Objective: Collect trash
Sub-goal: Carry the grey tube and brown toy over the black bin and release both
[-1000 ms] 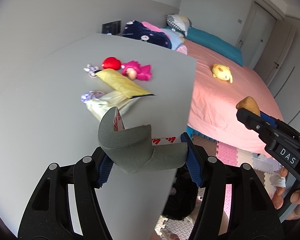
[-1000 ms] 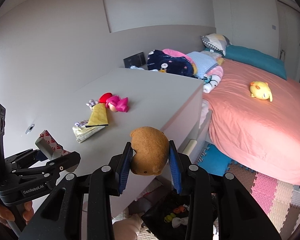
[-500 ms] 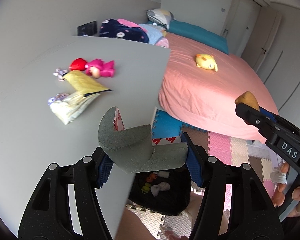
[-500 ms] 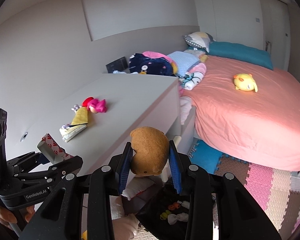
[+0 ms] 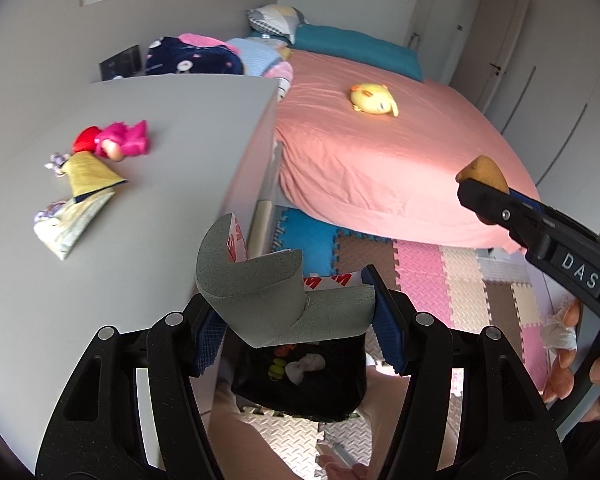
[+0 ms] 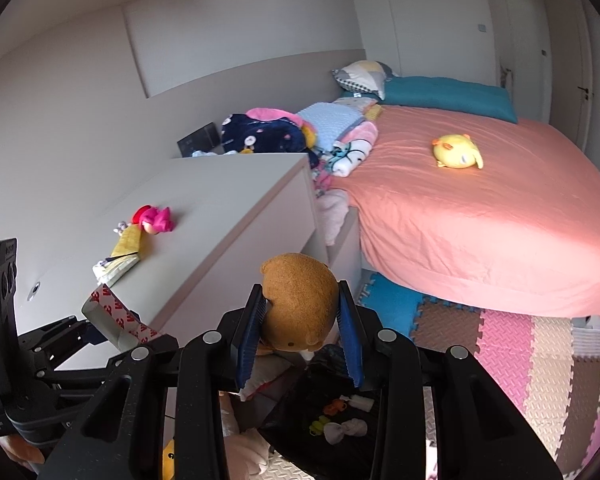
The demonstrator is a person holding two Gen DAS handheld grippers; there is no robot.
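My left gripper (image 5: 296, 320) is shut on a grey foam corner guard (image 5: 276, 300) with red-printed tape backing, held past the table edge above a black trash bag (image 5: 300, 376) on the floor. It also shows in the right wrist view (image 6: 116, 326). My right gripper (image 6: 300, 320) is shut on a brown plush toy (image 6: 300, 300), also above the black bag (image 6: 340, 432). The bag holds several small scraps. The brown plush tip shows in the left wrist view (image 5: 484, 172).
A grey table (image 5: 160, 184) at the left carries a pink doll (image 5: 120, 144), a yellow wrapper (image 5: 88, 172) and a crumpled packet (image 5: 68, 224). A pink bed (image 5: 380, 152) with a yellow plush (image 5: 372, 98) lies beyond. Coloured foam mats (image 5: 440, 280) cover the floor.
Both grippers have swung right, off the table, and now hang over the black bag on the floor. Each keeps its hold on its object.
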